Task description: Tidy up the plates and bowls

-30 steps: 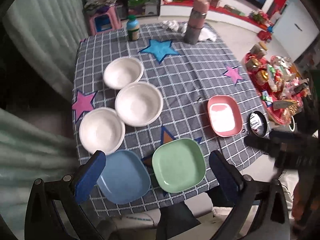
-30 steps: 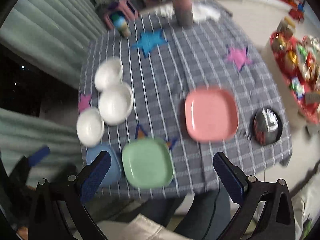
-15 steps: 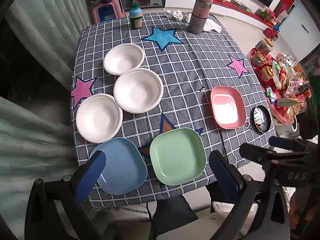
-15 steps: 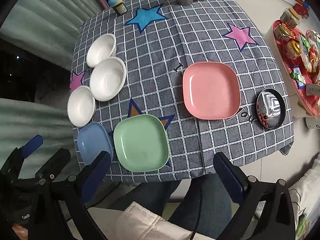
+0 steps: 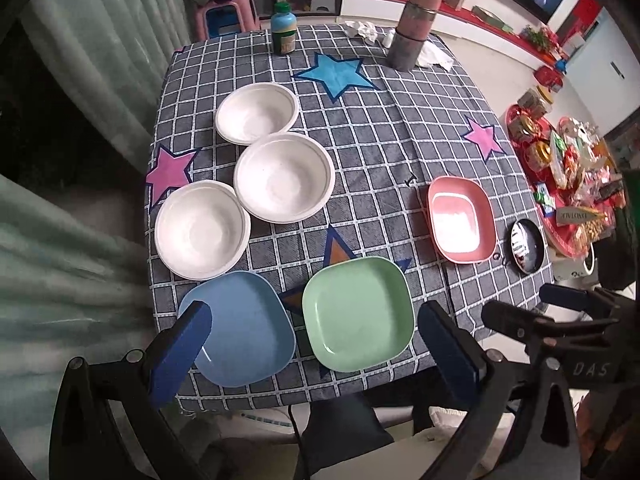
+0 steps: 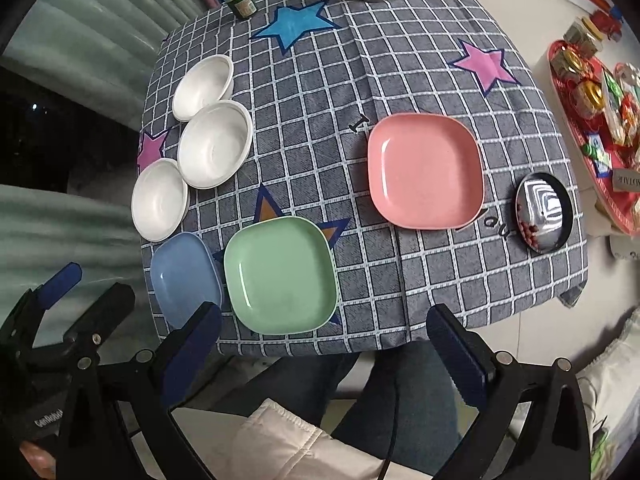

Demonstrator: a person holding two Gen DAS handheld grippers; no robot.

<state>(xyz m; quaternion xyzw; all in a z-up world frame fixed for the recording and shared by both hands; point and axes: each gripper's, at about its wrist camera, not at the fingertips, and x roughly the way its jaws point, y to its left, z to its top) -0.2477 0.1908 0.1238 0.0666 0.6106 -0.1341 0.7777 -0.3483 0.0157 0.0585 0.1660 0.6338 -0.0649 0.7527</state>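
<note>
I hold both grippers, left gripper point(image 5: 308, 344) and right gripper point(image 6: 320, 344), wide open and empty above the green plate point(image 5: 357, 314); nothing is stacked yet. Next, I judge, I grip the blue plate point(image 5: 244, 328) just beside the green plate.

Left gripper point(image 5: 314, 346) and right gripper point(image 6: 322, 348) hover with jaws spread wide.
</note>
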